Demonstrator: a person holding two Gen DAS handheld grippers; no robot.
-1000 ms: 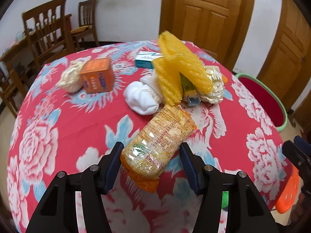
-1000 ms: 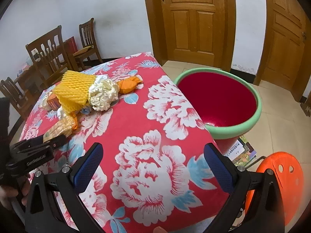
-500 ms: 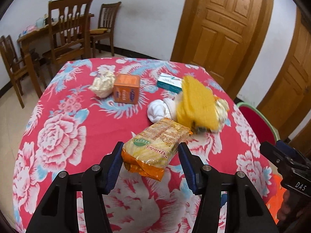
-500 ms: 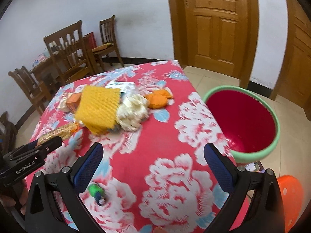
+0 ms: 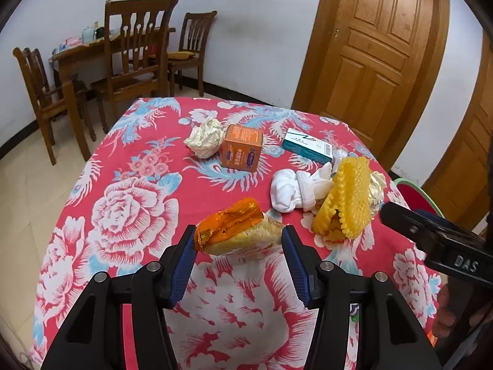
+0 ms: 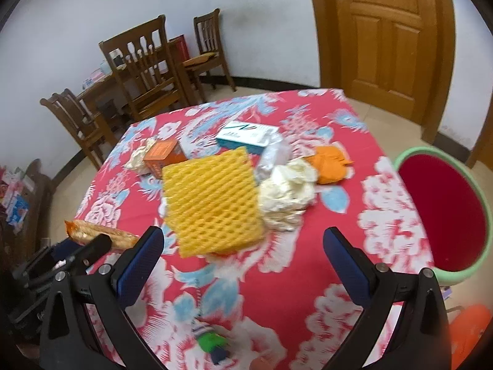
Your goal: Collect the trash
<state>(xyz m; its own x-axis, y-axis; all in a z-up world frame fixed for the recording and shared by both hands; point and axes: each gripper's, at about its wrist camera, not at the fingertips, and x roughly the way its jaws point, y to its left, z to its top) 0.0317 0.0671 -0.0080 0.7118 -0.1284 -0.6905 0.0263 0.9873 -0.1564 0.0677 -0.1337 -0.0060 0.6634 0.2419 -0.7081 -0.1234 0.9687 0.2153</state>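
Note:
My left gripper (image 5: 238, 238) is shut on a yellow snack packet (image 5: 237, 231) with an orange end, held clear above the flowered red tablecloth (image 5: 129, 215); the packet (image 6: 98, 234) also shows at the left edge of the right wrist view. My right gripper (image 6: 243, 237) is open and empty, hanging over the cloth just short of a yellow foam net (image 6: 212, 203). Around the net lie crumpled white paper (image 6: 286, 197), an orange wrapper (image 6: 331, 165), an orange box (image 5: 242, 151), a teal and white box (image 5: 308, 146), a white cloth (image 5: 295, 191) and another paper ball (image 5: 205, 137).
A red basin with a green rim (image 6: 443, 215) stands on the floor off the table's right edge, with an orange stool (image 6: 468, 330) in front of it. A small green toy (image 6: 212, 339) lies on the near cloth. Wooden chairs (image 5: 135, 49) and doors (image 5: 379, 40) stand behind.
The left gripper has lifted the packet off the cloth and rolled, so the packet lies crosswise between the pads. The right gripper has swung left from the basin toward the trash pile.

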